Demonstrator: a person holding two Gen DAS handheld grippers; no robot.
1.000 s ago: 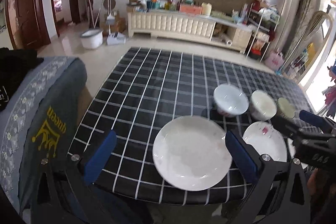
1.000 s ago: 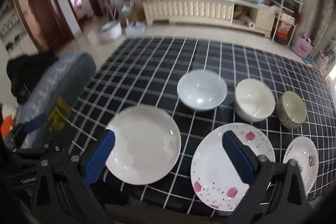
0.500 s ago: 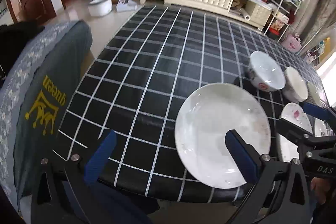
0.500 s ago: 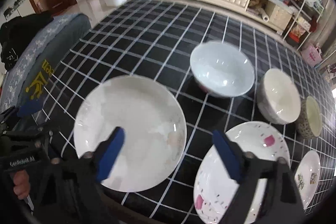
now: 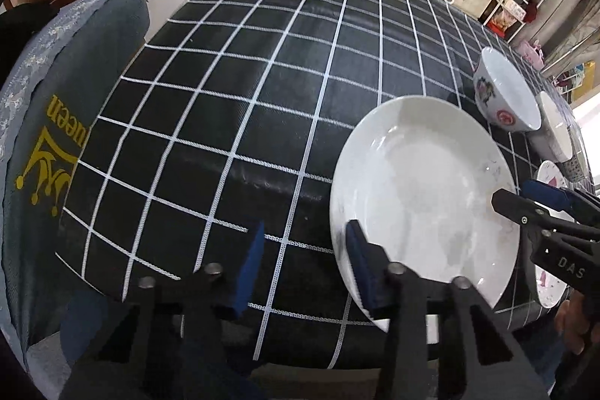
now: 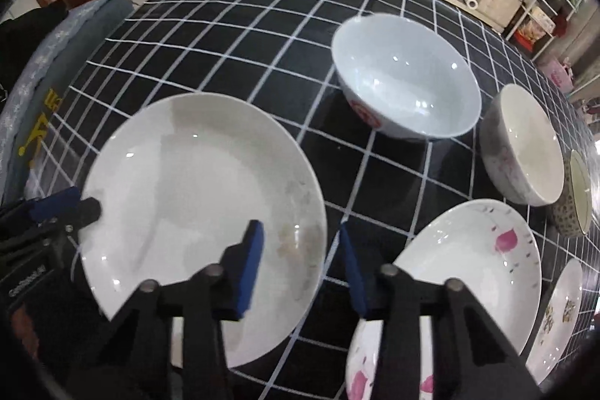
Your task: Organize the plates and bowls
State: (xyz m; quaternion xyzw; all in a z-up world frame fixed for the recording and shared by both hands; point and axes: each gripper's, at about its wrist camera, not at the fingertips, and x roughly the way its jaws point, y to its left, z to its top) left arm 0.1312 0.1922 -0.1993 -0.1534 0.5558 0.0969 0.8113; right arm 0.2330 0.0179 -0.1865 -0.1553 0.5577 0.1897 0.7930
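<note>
right gripper [image 5: 540,208]: "DAS" | grey cover [image 5: 56,122]: "ueen"

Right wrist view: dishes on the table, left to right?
Plain white plate → white bowl with a red mark → pink-flowered plate → cream bowl → speckled bowl. The small plate at the far right overlaps these in order, so I left it out.

White plate [image 6: 195,197] (flat), three bowls [image 6: 405,77] beside, flowered plates [image 6: 476,261]
</note>
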